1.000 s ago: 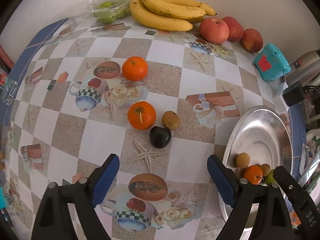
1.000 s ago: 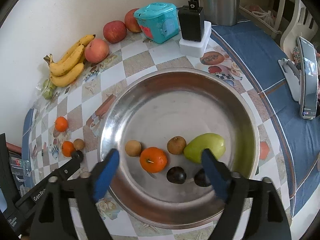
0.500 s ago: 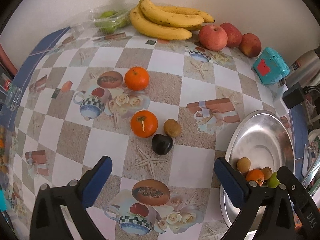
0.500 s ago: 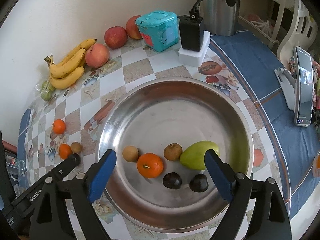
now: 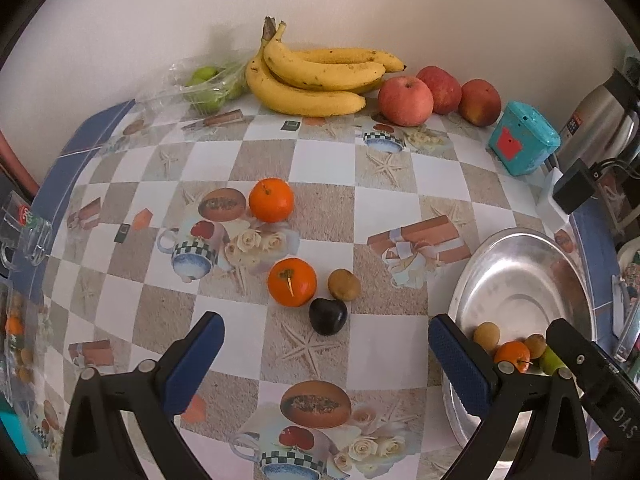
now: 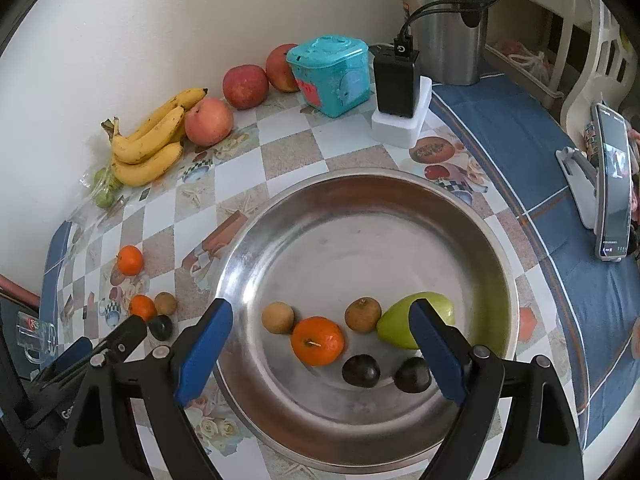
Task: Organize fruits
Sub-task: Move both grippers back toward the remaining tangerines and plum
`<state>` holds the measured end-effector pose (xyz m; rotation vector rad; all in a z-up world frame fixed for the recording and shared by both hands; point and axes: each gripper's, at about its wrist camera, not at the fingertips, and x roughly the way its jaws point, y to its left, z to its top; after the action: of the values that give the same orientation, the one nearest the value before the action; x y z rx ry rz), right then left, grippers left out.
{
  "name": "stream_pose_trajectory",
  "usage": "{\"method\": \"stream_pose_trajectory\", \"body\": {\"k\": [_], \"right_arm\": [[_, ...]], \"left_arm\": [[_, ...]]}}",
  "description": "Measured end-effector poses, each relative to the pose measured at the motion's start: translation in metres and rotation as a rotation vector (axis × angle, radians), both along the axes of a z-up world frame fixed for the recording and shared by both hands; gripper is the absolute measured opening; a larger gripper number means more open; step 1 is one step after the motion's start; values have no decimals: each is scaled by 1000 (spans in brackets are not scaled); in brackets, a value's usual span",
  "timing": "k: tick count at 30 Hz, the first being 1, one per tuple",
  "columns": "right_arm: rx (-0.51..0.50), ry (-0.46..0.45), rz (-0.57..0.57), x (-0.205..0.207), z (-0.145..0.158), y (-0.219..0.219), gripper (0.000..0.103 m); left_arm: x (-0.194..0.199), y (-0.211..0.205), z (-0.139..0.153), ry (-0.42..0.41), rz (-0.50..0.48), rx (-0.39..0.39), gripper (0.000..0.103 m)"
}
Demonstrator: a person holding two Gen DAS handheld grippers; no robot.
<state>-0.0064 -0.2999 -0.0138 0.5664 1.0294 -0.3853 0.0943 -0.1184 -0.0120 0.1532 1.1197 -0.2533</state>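
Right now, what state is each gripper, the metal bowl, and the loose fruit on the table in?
left gripper: open, empty, above the table
right gripper: open, empty, over the bowl
metal bowl: holds six fruits
far orange: on the table, alone
near orange: on the table, untouched
brown fruit: beside the near orange
dark plum: nearest the left gripper

Both have drawn back: left hand-held gripper (image 5: 324, 354) from the table fruit, right hand-held gripper (image 6: 320, 344) above the bowl (image 6: 472, 216)
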Motion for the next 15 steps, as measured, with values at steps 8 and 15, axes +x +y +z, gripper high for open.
{"method": "stream_pose_trajectory", "body": {"k": [8,15], "right_arm": [[-28,39,51,8,1,13,90],[-48,47,104,17,3,37,90]], "left_arm": [[2,7,8,-50,-17,73,103],[12,29,13,-58,11,94,103]]}}
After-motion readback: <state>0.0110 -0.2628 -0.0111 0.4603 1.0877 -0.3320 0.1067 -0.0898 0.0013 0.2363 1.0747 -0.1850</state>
